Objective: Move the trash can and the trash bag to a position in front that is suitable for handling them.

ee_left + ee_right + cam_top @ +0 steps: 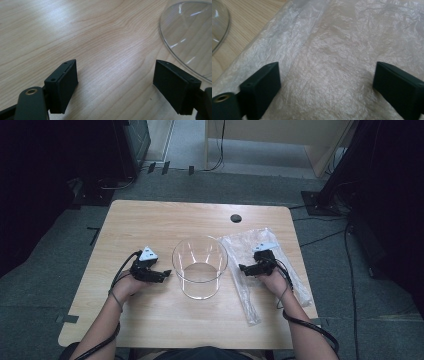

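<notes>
Right gripper [325, 82] held wide over crinkled clear plastic bag [342, 45]; left gripper [115, 85] held wide, empty, beside round clear plastic container [190, 32].

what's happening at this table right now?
A person sits at a wooden table with a gripper in each hand. A clear round container stands between them. The left gripper rests on bare wood beside it, jaws wide open and holding nothing. The right gripper sits over a crumpled clear plastic bag lying flat to the container's right, jaws also open, with the film below them but not pinched. Nothing is gripped at this moment.
</notes>
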Tool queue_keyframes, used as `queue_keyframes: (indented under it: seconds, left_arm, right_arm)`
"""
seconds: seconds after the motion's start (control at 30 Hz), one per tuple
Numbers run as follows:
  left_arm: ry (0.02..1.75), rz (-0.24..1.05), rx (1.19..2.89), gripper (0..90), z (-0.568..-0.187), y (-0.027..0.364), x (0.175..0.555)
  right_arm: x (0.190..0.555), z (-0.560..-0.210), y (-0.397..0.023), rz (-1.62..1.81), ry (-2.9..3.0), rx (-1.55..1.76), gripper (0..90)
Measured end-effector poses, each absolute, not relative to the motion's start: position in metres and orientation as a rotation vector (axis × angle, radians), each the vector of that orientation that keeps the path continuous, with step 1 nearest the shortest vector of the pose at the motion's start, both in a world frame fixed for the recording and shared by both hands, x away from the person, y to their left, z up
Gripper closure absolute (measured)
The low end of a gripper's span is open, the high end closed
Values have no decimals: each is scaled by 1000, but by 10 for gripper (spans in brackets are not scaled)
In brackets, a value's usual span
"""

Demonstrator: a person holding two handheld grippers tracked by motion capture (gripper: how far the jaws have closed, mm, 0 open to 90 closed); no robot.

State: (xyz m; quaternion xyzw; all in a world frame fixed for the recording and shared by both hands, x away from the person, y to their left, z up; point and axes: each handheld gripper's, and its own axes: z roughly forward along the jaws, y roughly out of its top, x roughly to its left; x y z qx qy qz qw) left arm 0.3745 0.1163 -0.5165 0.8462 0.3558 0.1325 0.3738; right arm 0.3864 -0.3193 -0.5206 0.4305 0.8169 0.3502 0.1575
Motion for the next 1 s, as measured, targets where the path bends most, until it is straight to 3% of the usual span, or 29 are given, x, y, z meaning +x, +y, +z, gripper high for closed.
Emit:
queue_keyframes:
  seconds: [0.37, 0.43, 1.0]
  left_arm:
    - [865, 293, 2148, 192, -499, 114, 367]
    - [860, 276, 2134, 226, -497, 115, 366]
    - [764, 132, 2074, 248, -477, 110, 351]
  right_arm:
    - [376, -496, -316, 1136, 2336, 1210, 168]
    - [371, -491, -313, 1154, 2337, 1196, 169]
    - [345, -470, -288, 1204, 2472, 884, 183]
